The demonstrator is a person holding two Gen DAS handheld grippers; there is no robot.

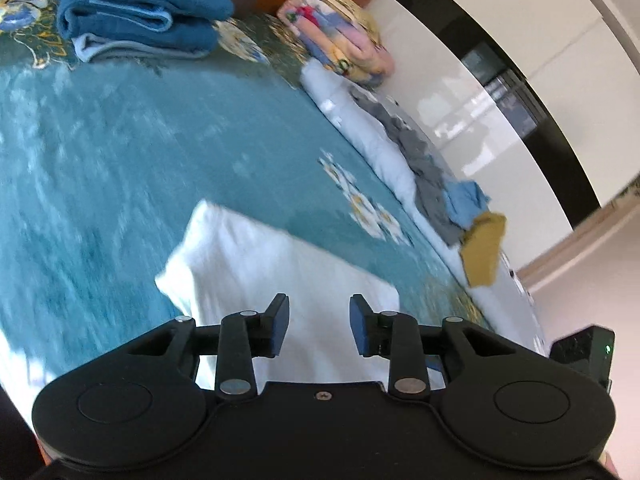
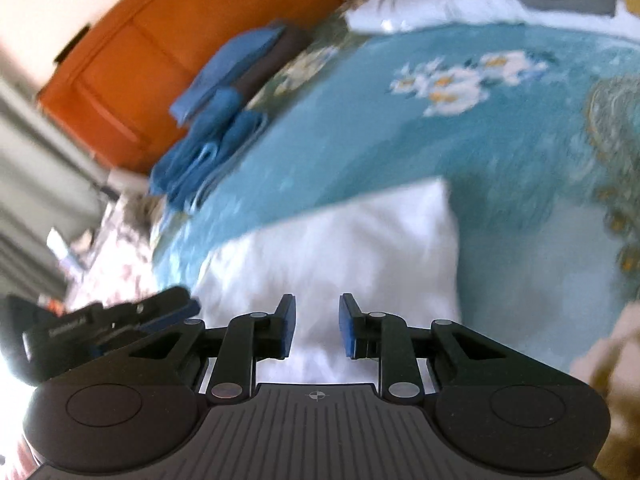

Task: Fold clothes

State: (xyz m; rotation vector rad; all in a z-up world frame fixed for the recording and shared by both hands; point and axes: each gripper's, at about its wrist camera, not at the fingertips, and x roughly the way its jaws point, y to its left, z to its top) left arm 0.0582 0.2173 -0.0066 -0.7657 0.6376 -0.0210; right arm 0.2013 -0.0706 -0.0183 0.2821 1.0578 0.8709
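While both grippers hover over the bed (image 1: 100, 160), I see the folded white garment (image 1: 280, 272) lying flat on its teal cover.
Left gripper (image 1: 319, 330) jaws apart, nothing between; right gripper (image 2: 317, 327) jaws apart too, empty, above the same cloth. Folded blue towels (image 1: 136, 20) sit near the headboard (image 2: 132, 80); unfolded clothes pile (image 1: 436, 184) along the far edge.

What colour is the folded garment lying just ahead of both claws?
White: the folded garment on the teal floral bedspread shows best in the right wrist view.
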